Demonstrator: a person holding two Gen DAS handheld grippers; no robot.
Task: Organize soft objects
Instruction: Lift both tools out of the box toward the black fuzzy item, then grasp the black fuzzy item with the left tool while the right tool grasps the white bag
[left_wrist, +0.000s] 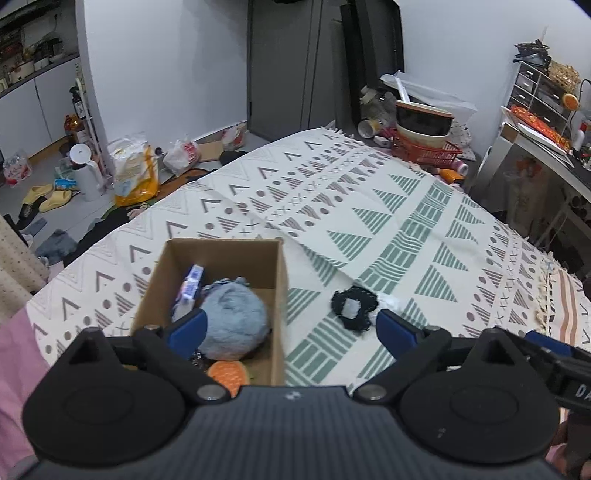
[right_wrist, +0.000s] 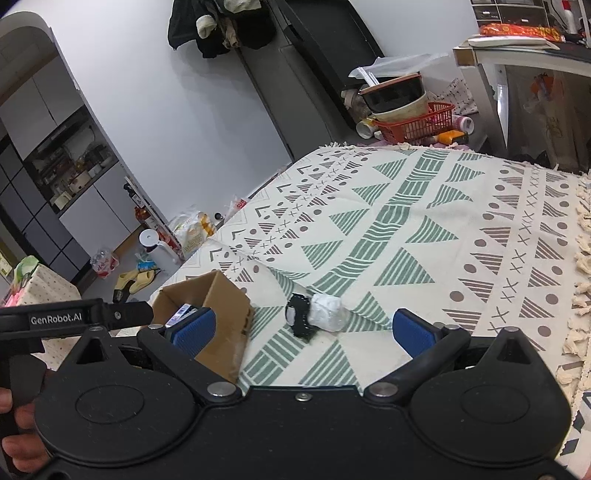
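Note:
An open cardboard box (left_wrist: 280, 280) stands on the patterned bedspread (left_wrist: 406, 221). In it lie a fluffy blue-grey plush ball (left_wrist: 236, 321), an orange knitted piece (left_wrist: 227, 374) and a small blue-white packet (left_wrist: 190, 286). A black-and-white soft object (left_wrist: 352, 308) lies on the cloth to the right of the box; it also shows in the right wrist view (right_wrist: 314, 314). My left gripper (left_wrist: 291, 332) is open and empty, above the box's right wall. My right gripper (right_wrist: 303, 330) is open and empty, just short of the black-and-white object, with the box (right_wrist: 221, 306) at its left.
A red basket with stacked bowls (left_wrist: 424, 144) stands beyond the bed's far edge. Bags, a white jug (left_wrist: 85, 173) and slippers litter the floor at the left. A desk with drawers (left_wrist: 543, 129) stands at the right. The left gripper's handle (right_wrist: 74, 315) reaches in from the left.

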